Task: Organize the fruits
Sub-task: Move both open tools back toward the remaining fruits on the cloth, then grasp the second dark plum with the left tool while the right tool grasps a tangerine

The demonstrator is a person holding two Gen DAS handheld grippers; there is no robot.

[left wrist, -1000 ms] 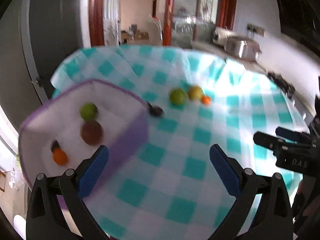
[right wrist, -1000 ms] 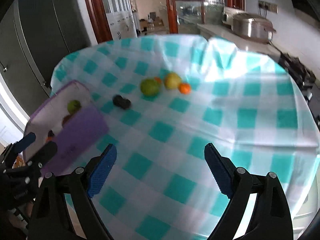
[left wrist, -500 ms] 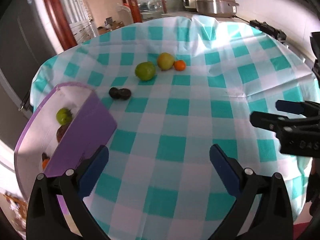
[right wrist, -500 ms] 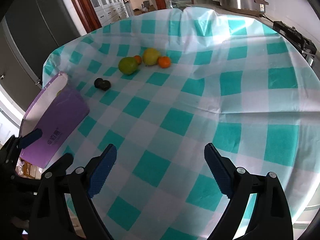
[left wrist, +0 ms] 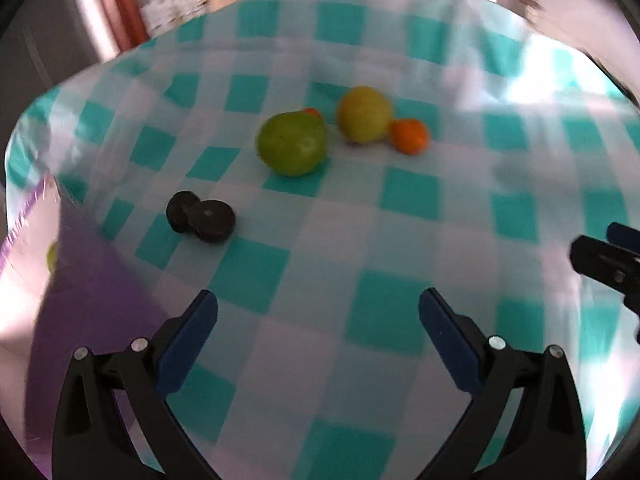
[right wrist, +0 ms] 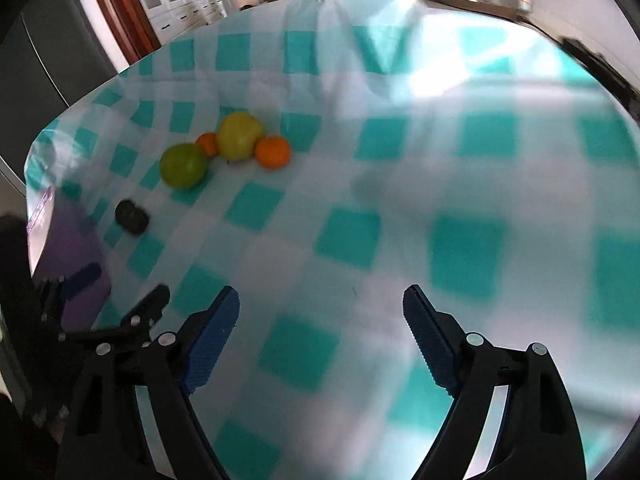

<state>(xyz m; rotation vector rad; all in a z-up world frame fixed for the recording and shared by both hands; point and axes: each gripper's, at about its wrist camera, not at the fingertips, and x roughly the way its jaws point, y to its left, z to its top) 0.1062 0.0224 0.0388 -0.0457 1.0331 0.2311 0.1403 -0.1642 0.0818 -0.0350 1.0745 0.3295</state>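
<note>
Left wrist view, blurred by motion. Left tool (left wrist: 318,312) spread wide, blue pads (left wrist: 188,336) well apart, nothing between them, nothing touched; bare checked tablecloth (left wrist: 380,248) on the table under it. Ahead of the tool, a cluster of fruit: green fruit (left wrist: 292,143), yellow-green fruit (left wrist: 364,114) just beside it, small orange fruit (left wrist: 409,136) touching the yellow-green one on its right side, and a second small orange one (left wrist: 312,112) peeking out behind the green. Nearer and to the left, two dark round fruits (left wrist: 201,217) pressed together on the cloth. Purple bin (left wrist: 84,276) at the left edge, white inside; a bit of green fruit (left wrist: 52,257) shows in it. Tip of the right tool (left wrist: 604,256) enters at the right edge.

Right wrist view, also blurred. Right tool (right wrist: 321,320) released but its jaws are closing; still a wide gap, nothing between the pads (right wrist: 212,332), only cloth (right wrist: 360,184) below. Same fruit cluster far ahead on the left: green (right wrist: 183,165), yellow-green (right wrist: 239,136), orange (right wrist: 273,152) touching it, smaller orange (right wrist: 208,143) wedged between green and yellow-green. Dark fruits (right wrist: 131,216) lie apart, closer to the purple bin (right wrist: 68,248) at the left edge. Left tool (right wrist: 120,288) sits low left, just beside the bin, jaws spread and empty.
</note>
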